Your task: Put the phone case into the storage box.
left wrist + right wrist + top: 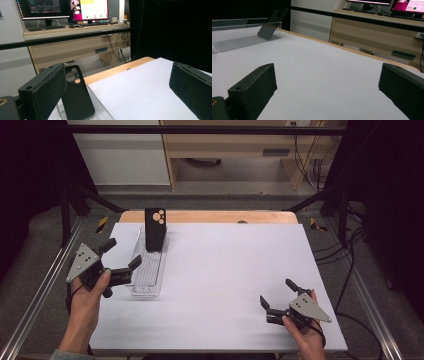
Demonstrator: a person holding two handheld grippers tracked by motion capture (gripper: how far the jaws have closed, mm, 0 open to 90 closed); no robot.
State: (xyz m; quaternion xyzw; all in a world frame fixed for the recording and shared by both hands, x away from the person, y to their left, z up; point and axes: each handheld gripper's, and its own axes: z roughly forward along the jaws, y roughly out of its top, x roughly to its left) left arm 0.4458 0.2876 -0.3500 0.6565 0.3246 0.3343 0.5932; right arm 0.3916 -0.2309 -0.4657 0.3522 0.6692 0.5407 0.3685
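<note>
A black phone case [155, 229] leans upright at the far end of a clear plastic tray [148, 270] on the white table top [225, 270]. My left gripper [121, 253] hovers open just left of the tray, its jaws spread wide with nothing between them. In the left gripper view the phone case [76, 96] stands close behind the left jaw. My right gripper [278, 292] is open near the table's front right, well away from the tray. The right gripper view shows the case [272, 22] and the tray [242, 41] far off at the upper left.
A wooden desk [235, 145] with monitors [62, 7] stands beyond the table. Black frame bars [200, 130] cross above the far edge. Cables [345, 250] hang at the right side. The white table top spreads bare between the tray and the right gripper.
</note>
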